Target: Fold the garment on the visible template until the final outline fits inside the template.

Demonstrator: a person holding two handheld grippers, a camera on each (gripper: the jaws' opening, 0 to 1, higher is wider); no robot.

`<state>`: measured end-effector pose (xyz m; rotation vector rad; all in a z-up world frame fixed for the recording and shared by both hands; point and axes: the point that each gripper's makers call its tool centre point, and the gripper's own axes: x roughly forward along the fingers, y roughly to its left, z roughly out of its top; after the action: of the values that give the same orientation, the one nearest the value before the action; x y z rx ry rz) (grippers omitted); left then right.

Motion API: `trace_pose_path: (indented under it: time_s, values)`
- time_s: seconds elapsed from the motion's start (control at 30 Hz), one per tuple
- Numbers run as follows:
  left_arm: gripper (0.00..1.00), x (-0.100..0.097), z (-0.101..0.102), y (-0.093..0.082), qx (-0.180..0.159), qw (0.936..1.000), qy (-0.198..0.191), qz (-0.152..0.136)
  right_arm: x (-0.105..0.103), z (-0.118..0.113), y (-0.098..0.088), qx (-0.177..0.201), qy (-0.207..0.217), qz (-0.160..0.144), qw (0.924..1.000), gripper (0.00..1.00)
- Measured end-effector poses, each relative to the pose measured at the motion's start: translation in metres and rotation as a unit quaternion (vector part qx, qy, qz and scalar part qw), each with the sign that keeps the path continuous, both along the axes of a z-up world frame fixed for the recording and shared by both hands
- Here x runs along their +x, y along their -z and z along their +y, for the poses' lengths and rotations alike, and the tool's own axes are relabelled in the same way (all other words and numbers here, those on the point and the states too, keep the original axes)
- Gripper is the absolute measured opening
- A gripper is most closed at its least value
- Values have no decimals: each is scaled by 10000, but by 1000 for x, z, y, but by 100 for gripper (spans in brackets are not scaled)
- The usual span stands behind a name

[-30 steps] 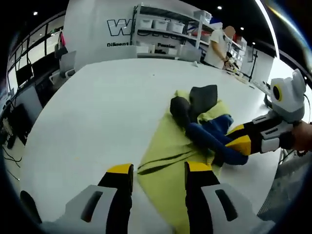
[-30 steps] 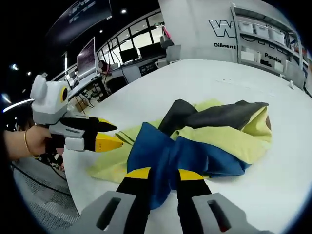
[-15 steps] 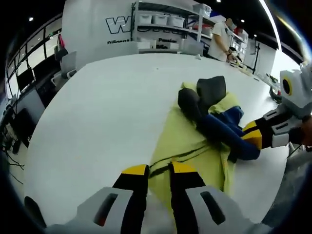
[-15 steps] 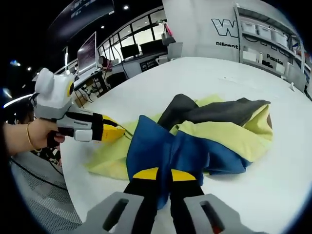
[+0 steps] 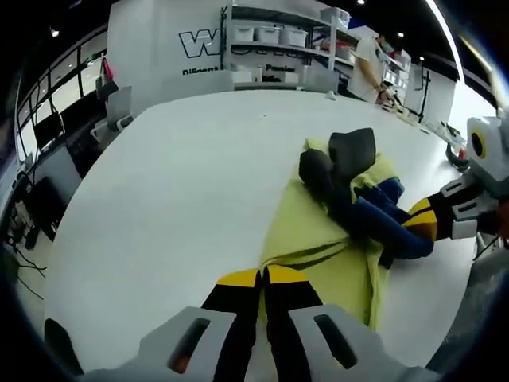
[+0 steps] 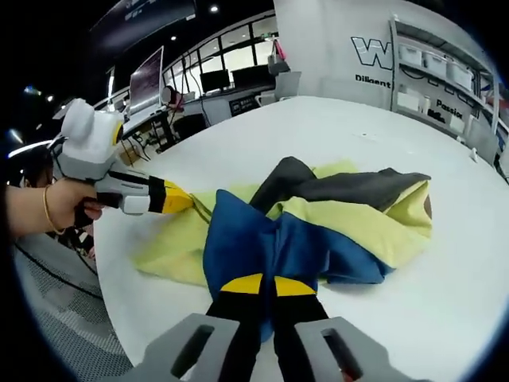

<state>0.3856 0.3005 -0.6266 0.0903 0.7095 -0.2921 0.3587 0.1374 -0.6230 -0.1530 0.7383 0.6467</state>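
Large white round-edged tabletop [image 5: 175, 175] in an open workshop hall; white shelving with storage bins [image 5: 274, 36] at the far wall, monitors and desks [image 6: 159, 79] off to one side.

Crumpled soft garment of yellow, blue and dark grey fabric panels [image 6: 318, 223] lying bunched near the table's edge, toward the person's side. No template outline discernible on the surface from either view. Yellow panel spread flattest toward the left gripper view's foreground; blue section heaped across the middle; dark grey part folded up at the far end.

Left gripper [image 5: 262, 278], black with yellow tips, jaws pressed together on the near yellow hem, a dark seam line just ahead of the tips. Right gripper [image 6: 258, 285], same build, jaws closed together on the edge of the blue section. Hand with a thin bracelet [image 6: 44, 219] holding the left tool in the right gripper view.

Judged handling: light, limp, non-fragile cloth; likely to sag, drag and slide easily on the smooth top, with loose layers prone to shifting when lifted. Best holds judged at hems and corners, pinching a single layer, tension kept between both grips. Risk: trailing fabric slipping over the nearby table edge. Folding judged at an early stage.
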Motion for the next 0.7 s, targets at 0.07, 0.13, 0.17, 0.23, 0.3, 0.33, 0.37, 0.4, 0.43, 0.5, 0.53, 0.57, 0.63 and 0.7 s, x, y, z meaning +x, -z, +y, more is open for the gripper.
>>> trace_pose_path:
  time_s: [0.07, 0.13, 0.17, 0.23, 0.3, 0.33, 0.37, 0.4, 0.43, 0.5, 0.53, 0.57, 0.63, 0.7]
  values:
    - [0, -1, 1, -1, 60, 10000, 19, -32, 0, -8, -2, -123, 12, -80, 9999, 0]
    - [0, -2, 2, -3, 74, 10000, -8, -35, 0, -16, -3, -257, 29, -164, 9995, 0]
    - [0, -3, 2, -3, 89, 10000, -21, -30, -1, -23, -4, -333, 51, -203, 9992, 0]
    - [0, -5, 3, -2, 112, 9999, -28, -4, -2, -32, -4, -374, 94, -209, 9990, 0]
    - [0, -6, 4, -1, 127, 9999, -11, 3, -3, -40, -4, -392, 152, -184, 9989, 0]
    - [0, -8, 4, -1, 138, 9999, -21, 12, -4, -46, -4, -430, 206, -179, 9987, 0]
    - [0, -9, 5, -2, 196, 9998, 6, -3, -4, -52, -4, -451, 255, -192, 9985, 0]
    - [0, -9, 6, -2, 268, 9996, 33, -15, -4, -56, -4, -465, 287, -200, 9983, 0]
    - [0, -10, 7, -2, 323, 9995, 40, -24, -4, -60, -5, -467, 339, -184, 9982, 0]
    - [0, -12, 9, -3, 433, 9990, 32, -59, -4, -70, -5, -516, 471, -147, 9975, 0]
    - [0, -12, 11, -4, 483, 9988, 13, -77, -4, -78, -5, -600, 562, -165, 9965, 0]
    - [0, -12, 12, -4, 496, 9987, 6, -75, -3, -83, -5, -645, 635, -165, 9958, 0]
    - [0, -14, 15, -5, 496, 9987, -44, -73, -2, -95, -5, -708, 797, -158, 9942, 0]
    - [0, -15, 21, -4, 502, 9986, -128, -58, 0, -108, -5, -680, 989, -112, 9927, 0]
